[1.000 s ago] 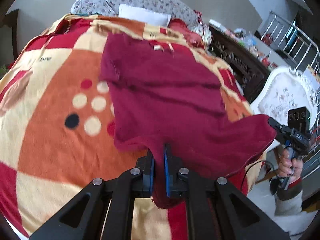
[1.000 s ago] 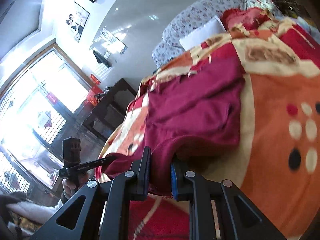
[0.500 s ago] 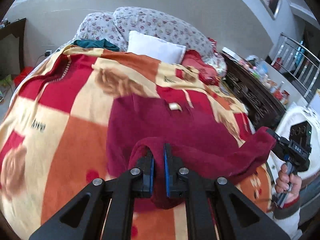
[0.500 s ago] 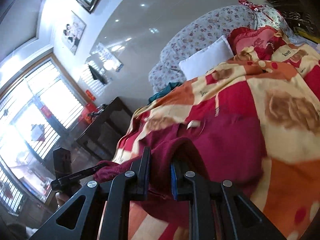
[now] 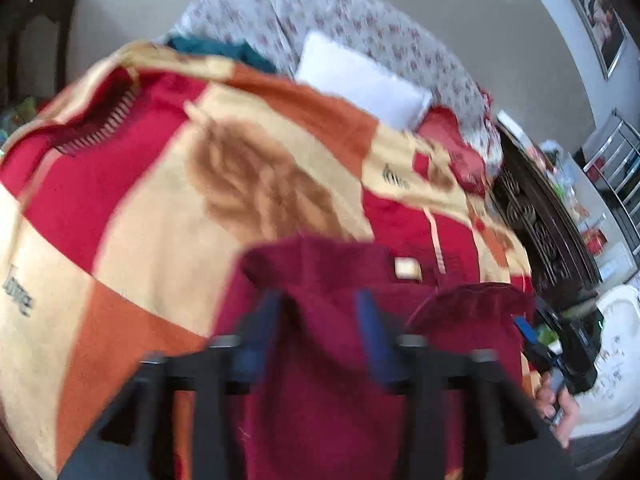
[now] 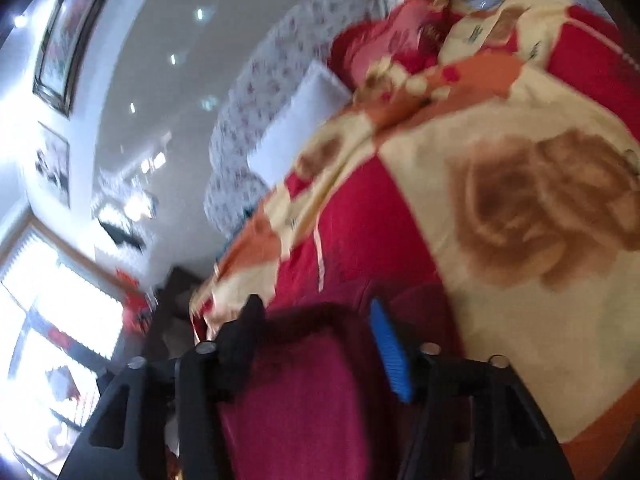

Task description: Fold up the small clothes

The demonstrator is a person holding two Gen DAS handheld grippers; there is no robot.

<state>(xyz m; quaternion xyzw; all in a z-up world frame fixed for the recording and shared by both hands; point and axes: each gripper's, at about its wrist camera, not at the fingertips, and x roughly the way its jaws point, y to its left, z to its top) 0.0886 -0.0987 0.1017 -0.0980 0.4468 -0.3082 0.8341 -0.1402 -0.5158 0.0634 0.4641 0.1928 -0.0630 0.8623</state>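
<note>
Lower centre of left wrist view: left gripper (image 5: pixel 318 332) spread wide, blue pads (image 5: pixel 370 336) apart, nothing clamped. Dark red garment (image 5: pixel 332 392) lying slack between and below the fingers, folded edge bunched just past the tips, small pale tag (image 5: pixel 406 269) showing at upper right of the cloth. Draped on patterned blanket (image 5: pixel 160 208) filling frame middle; white pillow (image 5: pixel 360 88) at upper centre. Right gripper (image 5: pixel 536 336) at right edge, blue pad visible, garment corner humped just beside it; opening not readable from this side. Heavy motion blur.

Lower centre of right wrist view: right gripper (image 6: pixel 316 344) released, fingers far apart. Garment (image 6: pixel 296 400) running between the fingers from bottom edge up to the tips, touching neither pad clearly. Blanket (image 6: pixel 520 208) across right half, pillow (image 6: pixel 296 128) upper centre.
</note>
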